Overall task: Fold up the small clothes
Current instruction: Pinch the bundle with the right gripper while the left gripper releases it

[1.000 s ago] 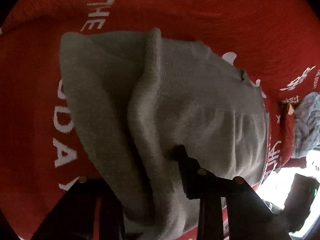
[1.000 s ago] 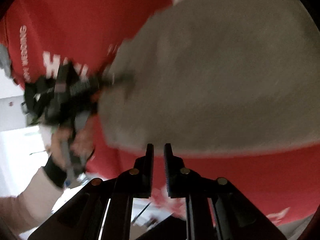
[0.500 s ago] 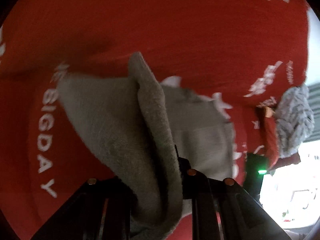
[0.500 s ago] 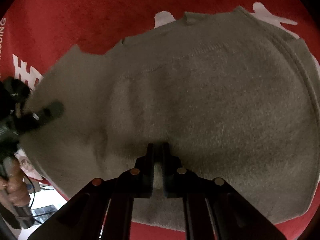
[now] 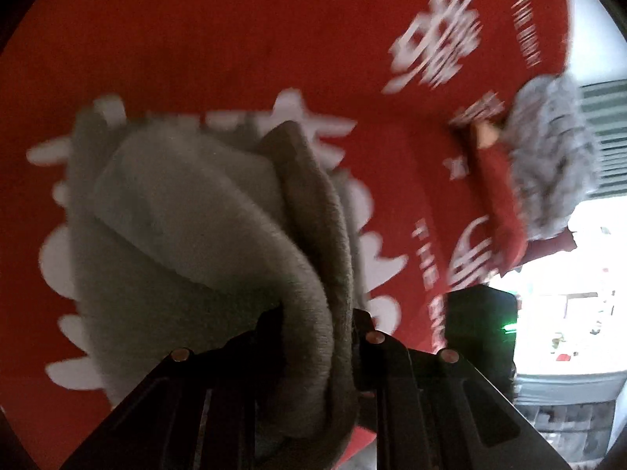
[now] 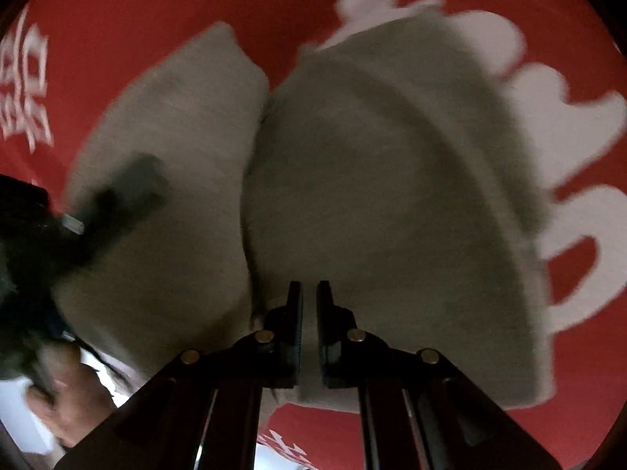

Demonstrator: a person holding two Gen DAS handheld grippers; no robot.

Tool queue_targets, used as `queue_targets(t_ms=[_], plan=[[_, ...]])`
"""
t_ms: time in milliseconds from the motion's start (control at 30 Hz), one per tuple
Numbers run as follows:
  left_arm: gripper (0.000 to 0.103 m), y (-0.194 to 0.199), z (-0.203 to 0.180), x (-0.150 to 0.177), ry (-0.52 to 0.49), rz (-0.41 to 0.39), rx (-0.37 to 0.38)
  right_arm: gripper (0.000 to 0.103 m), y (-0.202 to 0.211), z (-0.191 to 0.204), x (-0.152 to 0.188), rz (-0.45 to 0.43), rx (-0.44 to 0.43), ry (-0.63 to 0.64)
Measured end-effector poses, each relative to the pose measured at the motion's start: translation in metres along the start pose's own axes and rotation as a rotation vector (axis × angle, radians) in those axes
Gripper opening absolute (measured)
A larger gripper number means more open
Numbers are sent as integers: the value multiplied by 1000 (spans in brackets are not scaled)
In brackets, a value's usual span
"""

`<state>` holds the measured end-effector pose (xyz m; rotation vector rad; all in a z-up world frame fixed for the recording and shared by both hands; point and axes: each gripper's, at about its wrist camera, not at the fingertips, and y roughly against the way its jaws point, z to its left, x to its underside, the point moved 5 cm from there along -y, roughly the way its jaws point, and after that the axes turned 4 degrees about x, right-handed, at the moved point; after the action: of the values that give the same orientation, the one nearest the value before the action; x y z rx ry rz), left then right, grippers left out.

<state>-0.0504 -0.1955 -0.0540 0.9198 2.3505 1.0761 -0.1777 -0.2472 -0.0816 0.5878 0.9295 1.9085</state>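
In the left wrist view, the left gripper (image 5: pixel 317 337) is closed on a thick bunched fold of the grey knitted garment (image 5: pixel 188 235); the cloth fills the space between the two black fingers and hangs down over them; the rest of the garment spreads to the left, above the red cloth with white printed letters (image 5: pixel 274 39) that covers the surface. At the right edge of this red cloth lie a light grey cable-knit piece (image 5: pixel 548 156) and, touching it, a dark red garment (image 5: pixel 501 203); below them stands a black device with a small green light (image 5: pixel 482 329); this whole view is blurred.

In the right wrist view, the right gripper (image 6: pixel 309 305) has its jaws almost together, with only a narrow gap; a thin edge of the grey knitted garment (image 6: pixel 372 196) seems to be pinched between them, and the garment bulges in two rounded lobes just beyond the fingertips, over the red cloth (image 6: pixel 156 8). At the left, the left gripper (image 6: pixel 117 199) reaches onto the left lobe of the garment; it is too blurred here to see its jaws; a person's hand (image 6: pixel 66 399) holds it from below.
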Motion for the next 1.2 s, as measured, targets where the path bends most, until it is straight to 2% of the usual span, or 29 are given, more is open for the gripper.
queue_targets(t_ms=[133, 167, 233, 267, 300, 367, 500, 567, 667, 733, 867, 1000, 1033, 1067, 1100, 1133, 1200], plan=[[21, -9, -9, 1, -10, -10, -61, 9, 2, -19, -3, 1, -59, -64], [27, -8, -12, 3, -22, -7, -80, 9, 2, -21, -4, 1, -74, -74], [64, -1, -14, 5, -50, -10, -89, 9, 5, -29, -8, 1, -97, -97], [68, 7, -19, 4, -71, -38, -92, 9, 5, -31, -10, -2, -105, -111], [69, 15, -25, 3, -96, -66, -94, 12, 8, -37, -12, -5, -113, -123], [69, 29, -33, 1, -125, -98, -91, 33, 13, -42, -20, -12, -143, -157], [69, 59, -27, 0, -133, -172, -139, 44, 24, -52, -32, -33, -201, -206], [69, 70, -12, 1, -109, -196, -190, 54, 33, -63, -39, -70, -283, -278], [69, 75, 21, 7, -49, -188, -261, 68, 38, -73, -47, -98, -407, -375], [69, 74, 44, 13, 6, -176, -308, 72, 31, -68, -46, -85, -450, -391], [69, 73, 85, 25, 74, -172, -426, 72, 24, -63, -51, -45, -453, -352], [69, 68, 101, 32, 123, -164, -434, 72, 30, -53, -50, -24, -315, -220], [69, 67, 101, 34, 125, -168, -435, 66, 27, -46, -50, -18, -277, -186], [69, 67, 101, 34, 126, -172, -439, 42, 26, -39, -51, -10, -225, -143], [69, 67, 101, 34, 126, -176, -442, 25, 23, -33, -54, -1, -172, -101], [69, 68, 99, 34, 124, -181, -441, 14, 22, -25, -57, 2, -105, -41], [69, 69, 94, 34, 115, -190, -438, 14, 29, -6, -59, -30, -73, 66]])
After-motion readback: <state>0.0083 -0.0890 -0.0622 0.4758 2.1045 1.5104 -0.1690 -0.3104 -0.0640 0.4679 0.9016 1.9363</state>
